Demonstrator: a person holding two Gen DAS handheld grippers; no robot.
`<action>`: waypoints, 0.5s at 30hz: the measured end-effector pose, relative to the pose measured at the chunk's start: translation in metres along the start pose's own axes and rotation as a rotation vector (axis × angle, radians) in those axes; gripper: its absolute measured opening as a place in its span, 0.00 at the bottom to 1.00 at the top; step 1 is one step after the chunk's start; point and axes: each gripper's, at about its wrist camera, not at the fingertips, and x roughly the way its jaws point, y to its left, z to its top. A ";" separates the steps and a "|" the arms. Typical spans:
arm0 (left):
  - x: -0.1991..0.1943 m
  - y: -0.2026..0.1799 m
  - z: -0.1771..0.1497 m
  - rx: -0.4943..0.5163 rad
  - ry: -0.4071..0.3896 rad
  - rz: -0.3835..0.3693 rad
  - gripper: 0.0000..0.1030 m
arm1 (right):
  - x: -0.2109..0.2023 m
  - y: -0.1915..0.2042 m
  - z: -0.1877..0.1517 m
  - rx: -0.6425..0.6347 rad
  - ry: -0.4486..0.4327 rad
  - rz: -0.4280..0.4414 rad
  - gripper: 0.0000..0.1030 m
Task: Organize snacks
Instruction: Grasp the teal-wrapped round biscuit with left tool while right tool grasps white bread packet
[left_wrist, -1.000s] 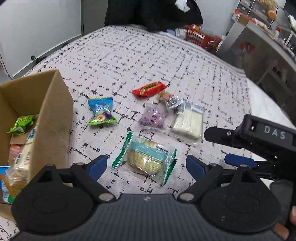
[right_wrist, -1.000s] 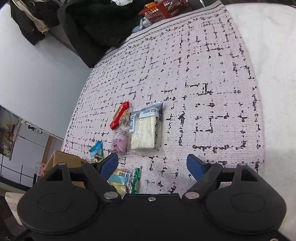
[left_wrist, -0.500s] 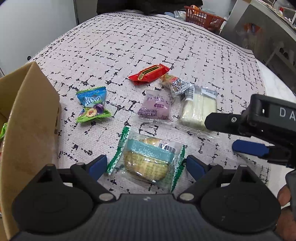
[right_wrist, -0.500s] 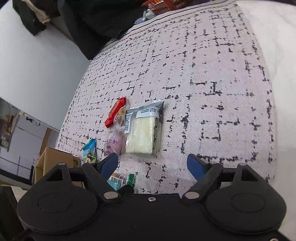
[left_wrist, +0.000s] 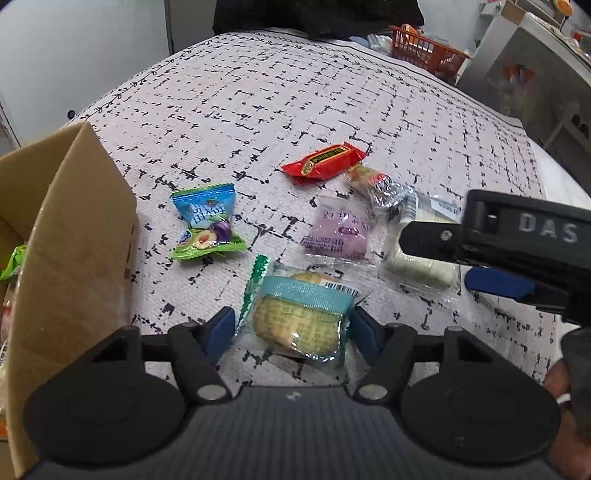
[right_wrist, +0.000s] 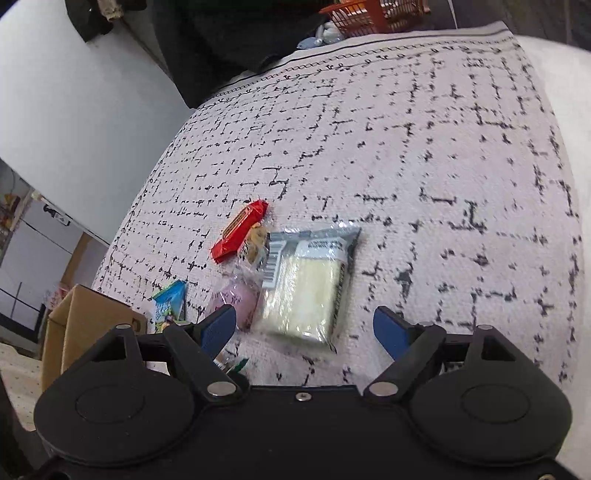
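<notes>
The left gripper (left_wrist: 291, 334) has just been closing around the teal-banded pastry packet (left_wrist: 301, 314); its blue pads flank the wrapper's sides, but whether they press it I cannot tell. The packet lies flat, just right of the cardboard box (left_wrist: 74, 236), long axis across the jaws, barcode at its far end. The right gripper (right_wrist: 304, 326), marked "DAS", stands wide open and empty over the white wafer pack (right_wrist: 306, 291).

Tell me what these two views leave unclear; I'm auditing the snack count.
- Cardboard box contents: left view, its wall and the frame edge hide most.
- White stick pack: left view, right tool covers part.
- Biscuit pack: right view, almost wholly behind that tool's body.
</notes>
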 end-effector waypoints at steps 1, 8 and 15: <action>-0.001 0.000 0.000 -0.002 -0.001 -0.001 0.64 | 0.002 0.002 0.001 -0.012 -0.003 -0.009 0.80; -0.009 0.006 0.003 -0.027 -0.014 -0.012 0.56 | 0.012 0.017 0.002 -0.080 -0.024 -0.073 0.80; -0.016 0.008 0.003 -0.025 -0.045 -0.007 0.56 | 0.019 0.032 -0.005 -0.203 -0.034 -0.178 0.71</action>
